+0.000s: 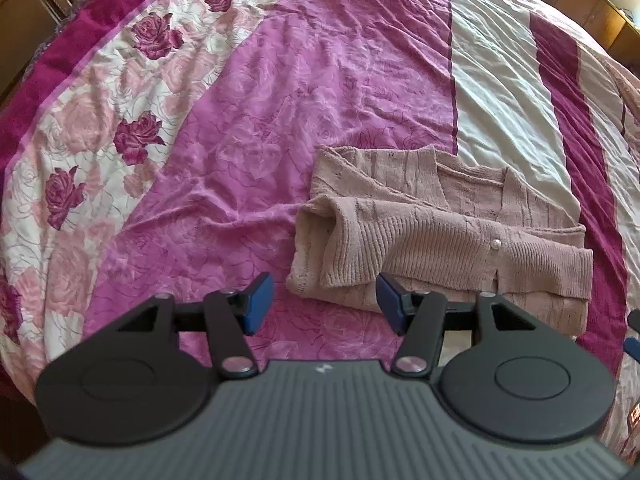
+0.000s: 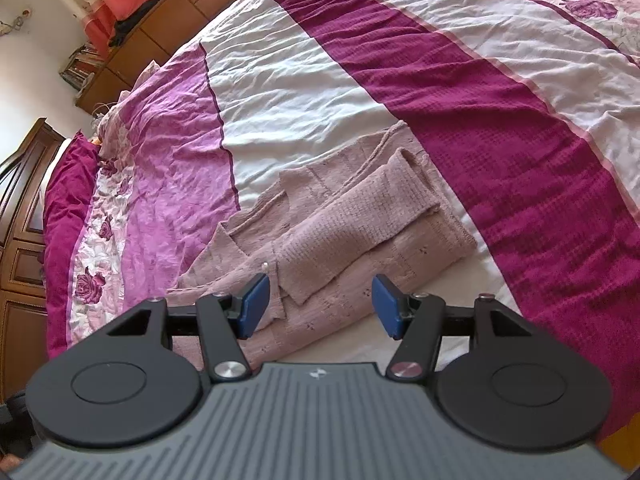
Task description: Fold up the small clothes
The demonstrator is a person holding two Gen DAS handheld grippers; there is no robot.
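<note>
A dusty-pink knitted cardigan [image 1: 432, 232] lies partly folded on the bed, one ribbed sleeve laid across its front, a pearl button [image 1: 494, 244] showing. My left gripper [image 1: 326, 304] hovers above its near-left corner, open, nothing between the blue pads [image 1: 260, 300]. In the right wrist view the same cardigan [image 2: 340, 232] lies just beyond my right gripper [image 2: 320, 304], which hangs over its near edge, open and empty. Neither gripper touches the knit.
The bed is covered by a wrinkled bedspread [image 1: 280, 92] with pink, white, magenta and rose-print panels. Wooden cabinets [image 2: 24, 208] stand at the left, and a low wooden unit [image 2: 152, 36] with dark clothing on top runs along the far side.
</note>
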